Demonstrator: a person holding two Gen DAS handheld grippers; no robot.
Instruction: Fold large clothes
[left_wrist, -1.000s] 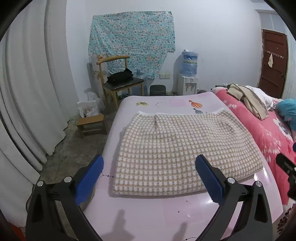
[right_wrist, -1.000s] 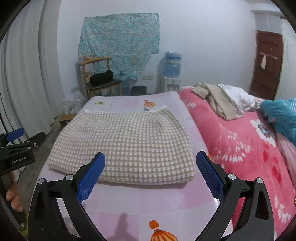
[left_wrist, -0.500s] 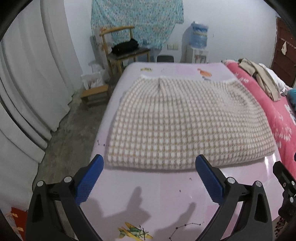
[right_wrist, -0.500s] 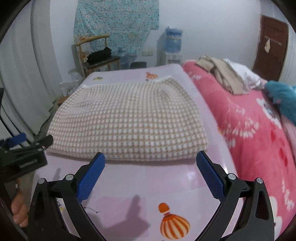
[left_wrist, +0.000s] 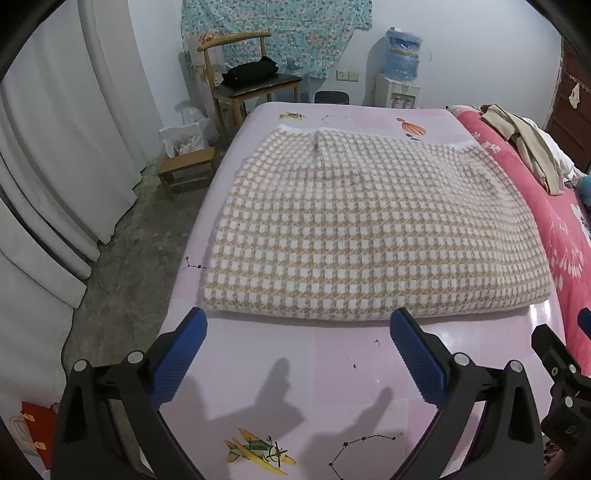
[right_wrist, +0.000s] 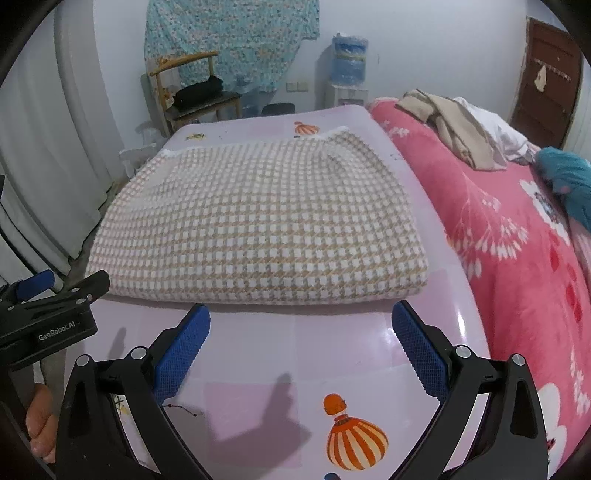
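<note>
My checked garment (left_wrist: 373, 236) lay folded once on the bed (left_wrist: 332, 369); both my claws (left_wrist: 295, 354) (right_wrist: 301, 343) hung released, further folds remaining.

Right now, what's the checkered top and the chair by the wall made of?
The checkered garment looks like thick, fuzzy knit, judging by its soft raised squares and plump folded edge. The chair seems bare light wood, with a dark, smooth seat, possibly padded.

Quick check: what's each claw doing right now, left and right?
Left claw: open, holding nothing, short of the checked garment.
Right claw: open, holding nothing.
</note>
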